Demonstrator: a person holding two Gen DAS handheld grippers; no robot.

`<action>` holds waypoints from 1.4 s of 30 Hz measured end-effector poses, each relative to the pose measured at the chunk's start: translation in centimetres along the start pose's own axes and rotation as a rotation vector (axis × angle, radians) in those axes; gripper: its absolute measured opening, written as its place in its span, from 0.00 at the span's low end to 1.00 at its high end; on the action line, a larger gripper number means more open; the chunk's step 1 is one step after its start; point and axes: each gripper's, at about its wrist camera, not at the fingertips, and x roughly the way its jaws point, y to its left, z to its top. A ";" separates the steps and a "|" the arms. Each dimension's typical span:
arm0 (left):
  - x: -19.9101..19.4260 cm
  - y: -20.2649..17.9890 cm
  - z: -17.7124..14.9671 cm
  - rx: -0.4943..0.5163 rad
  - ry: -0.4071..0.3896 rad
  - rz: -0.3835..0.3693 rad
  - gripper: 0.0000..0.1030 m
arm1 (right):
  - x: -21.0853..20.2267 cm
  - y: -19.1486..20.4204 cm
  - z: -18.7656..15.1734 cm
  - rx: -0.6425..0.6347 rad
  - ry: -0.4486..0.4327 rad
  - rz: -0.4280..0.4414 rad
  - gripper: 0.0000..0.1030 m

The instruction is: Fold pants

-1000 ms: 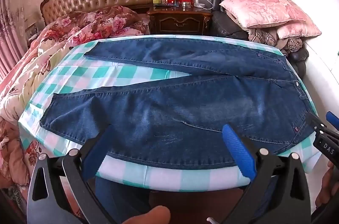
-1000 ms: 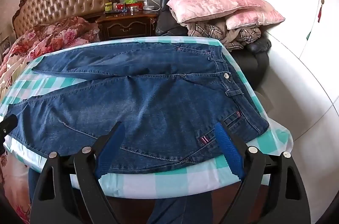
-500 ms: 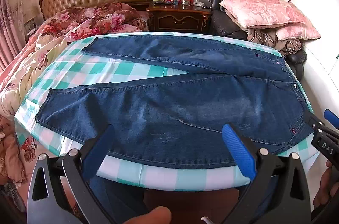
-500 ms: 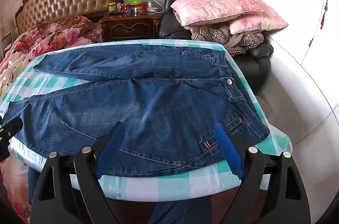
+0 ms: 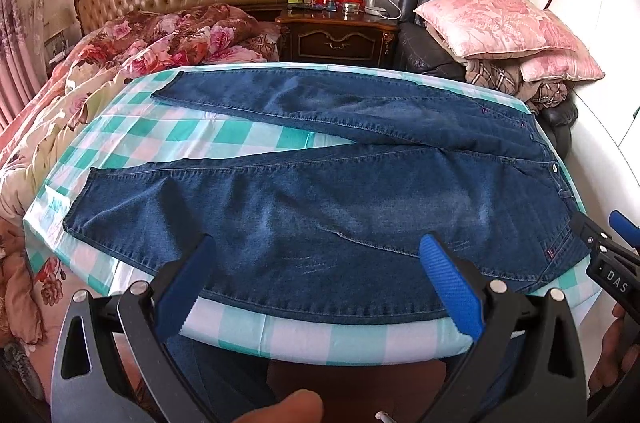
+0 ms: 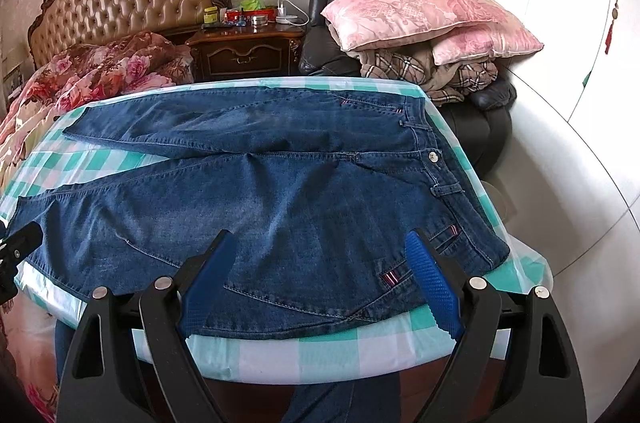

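The dark blue denim pants [image 5: 320, 207] lie flat and unfolded on the green-checked tabletop [image 5: 248, 135], legs splayed left, waistband right. Both the left tool [image 5: 316, 287] and right tool [image 6: 320, 283] hover at the near edge with jaws apart, empty. All folding is left.

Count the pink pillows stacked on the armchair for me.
2: the large pink pillow on top, the smaller pink pillow beneath it at right. More may be hidden under them.
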 end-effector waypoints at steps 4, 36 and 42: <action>0.0 0.0 0.1 -0.001 0.002 -0.001 0.99 | 0.1 0.0 0.0 0.001 0.001 0.000 0.82; -0.1 0.4 0.0 -0.013 -0.004 -0.006 0.99 | 0.2 0.1 -0.1 0.005 0.002 -0.002 0.82; 0.0 0.4 -0.1 -0.011 -0.004 -0.006 0.99 | 0.3 0.1 -0.1 0.006 0.002 -0.002 0.82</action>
